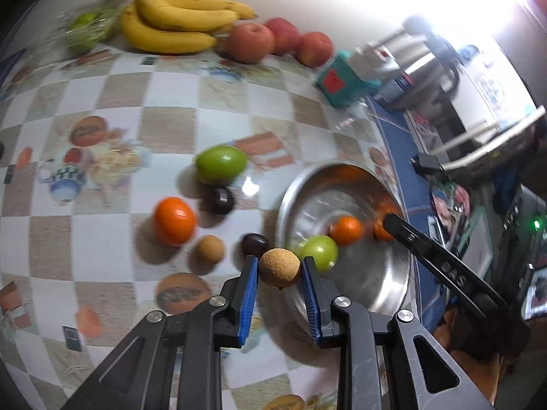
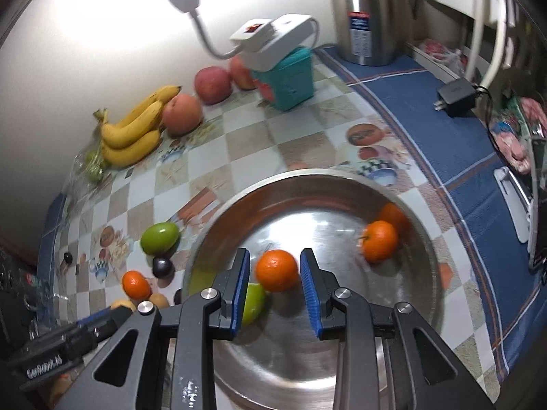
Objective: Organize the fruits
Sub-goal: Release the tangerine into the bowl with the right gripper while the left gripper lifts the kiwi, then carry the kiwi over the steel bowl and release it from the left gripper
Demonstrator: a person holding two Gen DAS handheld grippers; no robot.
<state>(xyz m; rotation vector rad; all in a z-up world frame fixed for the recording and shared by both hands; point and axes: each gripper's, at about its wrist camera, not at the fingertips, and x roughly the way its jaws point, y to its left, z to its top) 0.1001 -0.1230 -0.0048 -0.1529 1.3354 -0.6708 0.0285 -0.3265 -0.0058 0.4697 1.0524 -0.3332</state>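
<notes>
My left gripper (image 1: 279, 268) is shut on a small tan round fruit (image 1: 279, 268) and holds it at the near left rim of the steel bowl (image 1: 386, 290). The bowl holds a green fruit (image 1: 319, 251) and an orange (image 1: 345, 229). My right gripper (image 2: 274, 271) is over the bowl (image 2: 307, 369) with an orange (image 2: 276, 270) between its pads, close to both; a slight gap shows on the left. A second orange (image 2: 379, 241) and a green fruit (image 2: 253, 302) lie in the bowl. On the table lie a green fruit (image 1: 221, 163), an orange (image 1: 174, 220), two dark plums (image 1: 220, 200) and another tan fruit (image 1: 209, 248).
Bananas (image 1: 177, 22), apples (image 1: 251, 41) and bagged green fruit (image 1: 83, 30) line the back wall. A teal box (image 2: 289, 80) with a white lamp base (image 2: 270, 39), a steel kettle (image 2: 371, 13) and a black charger (image 2: 456, 97) stand at the back right.
</notes>
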